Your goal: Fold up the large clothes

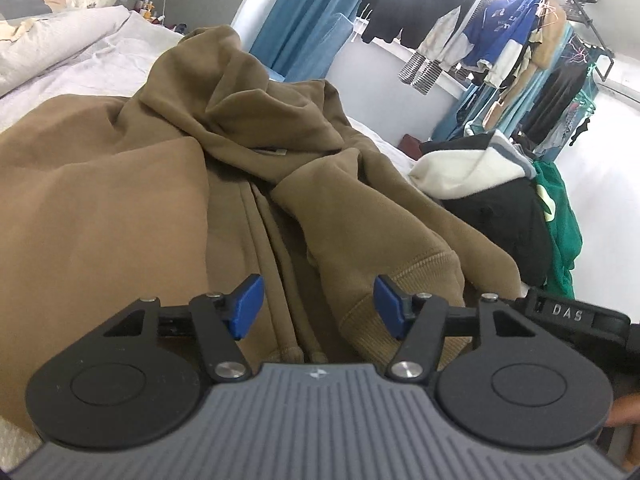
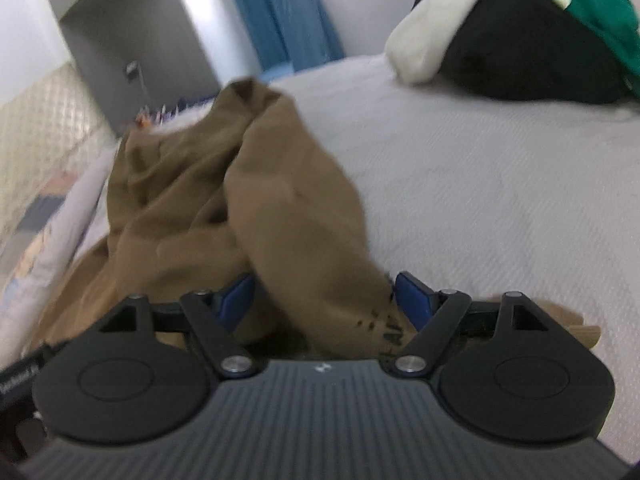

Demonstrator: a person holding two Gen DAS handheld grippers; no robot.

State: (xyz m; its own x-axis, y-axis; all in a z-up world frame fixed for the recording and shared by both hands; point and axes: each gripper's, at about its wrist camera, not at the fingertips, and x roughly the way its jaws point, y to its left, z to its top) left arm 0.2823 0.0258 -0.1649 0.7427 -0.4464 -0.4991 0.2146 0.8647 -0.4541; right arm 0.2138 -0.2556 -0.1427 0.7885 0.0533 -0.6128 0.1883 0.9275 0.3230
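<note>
A brown hoodie [image 1: 120, 184] lies rumpled on the white bedsheet [image 2: 480, 184], its hood bunched at the far end and 1 sleeve [image 1: 380, 216] folded across the front. The left gripper [image 1: 318, 306] sits low over the ribbed cuff [image 1: 372, 320], jaws apart with fabric between the blue pads [image 1: 248, 306] but not pinched, likely lining up a grasp. The right gripper [image 2: 324, 300] straddles another brown fold, its jaws also apart; the blur hides any contact. A pile of other clothes [image 2: 520, 40] waits well apart on the bed.
</note>
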